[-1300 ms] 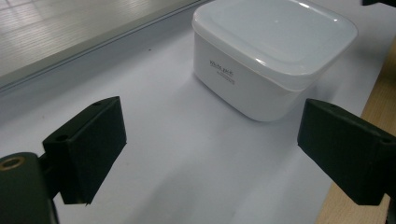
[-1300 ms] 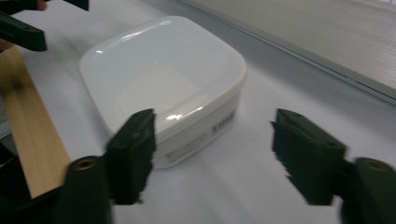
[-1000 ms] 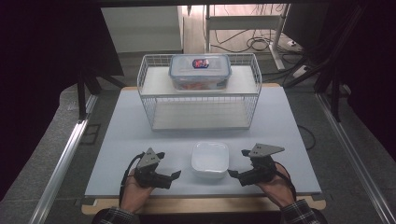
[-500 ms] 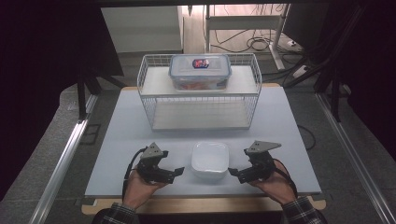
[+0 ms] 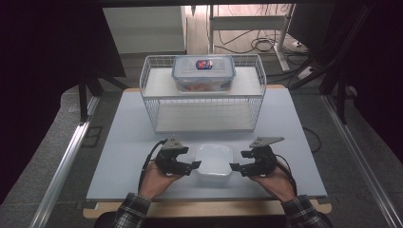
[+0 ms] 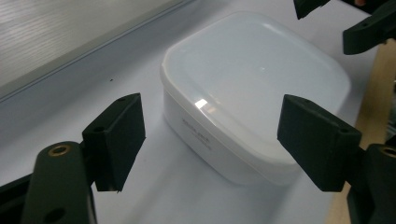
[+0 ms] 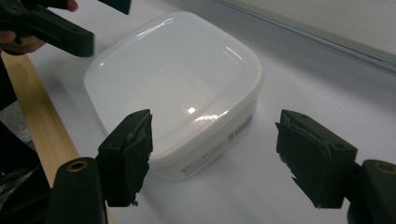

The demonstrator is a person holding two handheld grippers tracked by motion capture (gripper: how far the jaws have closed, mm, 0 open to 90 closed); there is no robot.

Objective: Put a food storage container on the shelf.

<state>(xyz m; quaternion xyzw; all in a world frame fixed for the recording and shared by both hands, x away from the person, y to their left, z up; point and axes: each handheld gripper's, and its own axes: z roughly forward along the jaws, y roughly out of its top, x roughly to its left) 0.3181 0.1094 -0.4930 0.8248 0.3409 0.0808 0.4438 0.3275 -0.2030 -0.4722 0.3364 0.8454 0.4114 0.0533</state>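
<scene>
The white lidded container (image 5: 215,161) sits on the pale blue table mat (image 5: 123,142), near the front edge and well apart from the wire rack (image 5: 204,102) behind it. A clear lidded box (image 5: 203,72) rests on the upper shelf of that rack.

The left gripper (image 5: 192,166) is positioned just beside the container's left side; the right gripper (image 5: 236,167) is positioned just beside its right side — both point inward at the container.

Left gripper: jaws have just been closing but stand apart. In the left gripper view the container (image 6: 254,88) lies ahead of the pads, not pressed by them.

Right gripper: jaws have likewise just been closing and remain released. In the right gripper view the container (image 7: 177,84) lies ahead, between the lines of the two pads — no contact visible.
</scene>
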